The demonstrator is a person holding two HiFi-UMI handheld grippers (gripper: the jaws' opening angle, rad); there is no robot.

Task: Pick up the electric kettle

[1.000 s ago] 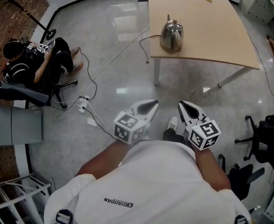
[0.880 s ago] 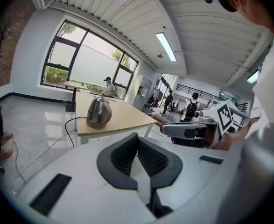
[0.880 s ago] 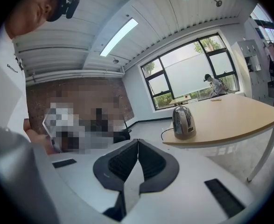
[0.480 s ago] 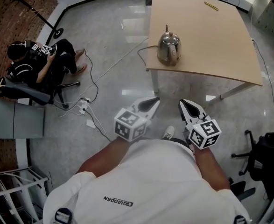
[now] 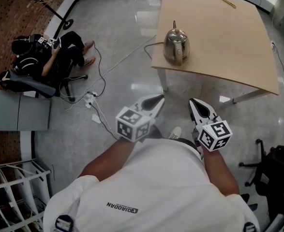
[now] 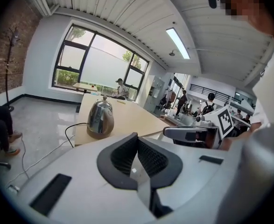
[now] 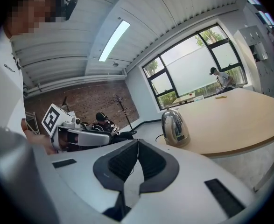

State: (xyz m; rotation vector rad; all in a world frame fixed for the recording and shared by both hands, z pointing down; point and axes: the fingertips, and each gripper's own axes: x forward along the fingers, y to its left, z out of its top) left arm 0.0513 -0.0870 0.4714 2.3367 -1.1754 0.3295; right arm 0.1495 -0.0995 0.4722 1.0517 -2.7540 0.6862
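Glossy grey floor (image 5: 122, 23) fills the head view, with a pale wooden desk (image 5: 229, 42) at 1 o'clock and white cables (image 5: 90, 99) trailing toward 10 o'clock. A brick wall (image 7: 80, 101) adjoins big black-framed windows (image 6: 104, 62). Strip lights (image 7: 114, 40) run along the white ribbed ceiling (image 6: 141, 8).

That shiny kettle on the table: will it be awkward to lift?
The kettle looks like polished metal, so probably rigid but slippery. Its cord trails off the table edge toward the floor and may tug back.
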